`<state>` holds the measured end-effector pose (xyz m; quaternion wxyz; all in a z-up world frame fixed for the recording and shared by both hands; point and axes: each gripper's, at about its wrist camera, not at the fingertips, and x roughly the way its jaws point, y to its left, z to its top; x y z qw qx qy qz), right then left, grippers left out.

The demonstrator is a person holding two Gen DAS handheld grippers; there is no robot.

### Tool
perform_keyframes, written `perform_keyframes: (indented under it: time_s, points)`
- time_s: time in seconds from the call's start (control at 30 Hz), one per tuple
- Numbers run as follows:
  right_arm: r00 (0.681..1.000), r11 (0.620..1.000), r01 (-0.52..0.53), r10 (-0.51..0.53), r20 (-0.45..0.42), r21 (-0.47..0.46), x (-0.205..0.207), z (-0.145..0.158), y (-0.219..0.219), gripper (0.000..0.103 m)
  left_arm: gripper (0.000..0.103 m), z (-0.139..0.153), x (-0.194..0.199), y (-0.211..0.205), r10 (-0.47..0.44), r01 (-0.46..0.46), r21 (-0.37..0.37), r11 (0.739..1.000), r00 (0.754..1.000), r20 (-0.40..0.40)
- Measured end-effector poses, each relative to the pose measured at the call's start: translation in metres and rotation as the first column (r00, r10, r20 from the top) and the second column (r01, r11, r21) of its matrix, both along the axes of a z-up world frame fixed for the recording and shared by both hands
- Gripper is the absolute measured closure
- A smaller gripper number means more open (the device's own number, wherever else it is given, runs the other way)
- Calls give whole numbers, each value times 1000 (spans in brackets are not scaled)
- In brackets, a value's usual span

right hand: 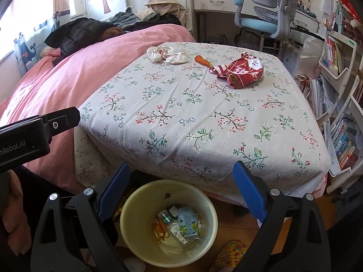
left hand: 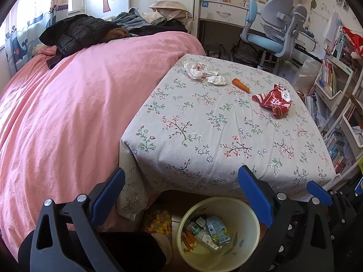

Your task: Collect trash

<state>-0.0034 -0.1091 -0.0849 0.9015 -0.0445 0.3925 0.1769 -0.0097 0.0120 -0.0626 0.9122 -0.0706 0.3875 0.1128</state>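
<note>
Trash is in two places here. Some of it already lies in the cream bucket point(right hand: 169, 221) on the floor, which sits low between the jaws of both grippers: a small carton point(right hand: 188, 223), a bottle and some orange peel. The rest is still on the table with the flowered cloth point(right hand: 192, 117), far ahead of the jaws, near its far edge: crumpled tissues point(right hand: 166, 54) to the left, a piece of carrot point(right hand: 202, 61) in the middle, and a red snack wrapper point(right hand: 241, 70) to the right, all a little apart from each other.

The left gripper point(left hand: 181, 195) has its jaws spread wide and holds nothing. The right gripper point(right hand: 181, 190) is the same, spread and empty, and both hang above the bucket.

I judge that the step in hand is the pause between a drop and a new pick. The next move probably calls for a long reach forward over the table. The wrapper is the nearest to the right jaws; it looks light and crinkled, so it needs a firm pinch on a fold. The tissues are soft and may come up only in part.
</note>
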Motion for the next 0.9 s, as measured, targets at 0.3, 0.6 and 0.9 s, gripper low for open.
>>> perform_keyframes:
  time_s: [0.3,0.6,0.9]
  points:
    - [1000,1000,-3,3,2,2,1,0,2,14,8,0,0,0,0,0,0,1000,1000,0]
    - [1000,999,-4,4,0,43,23,24,-3,14,8,1,-2,13,46,-45,-60,997,999,19]
    - [996,996,-80,81,33,-34,90,64,-5,14,8,14,23,26,77,-74,-59,996,996,47]
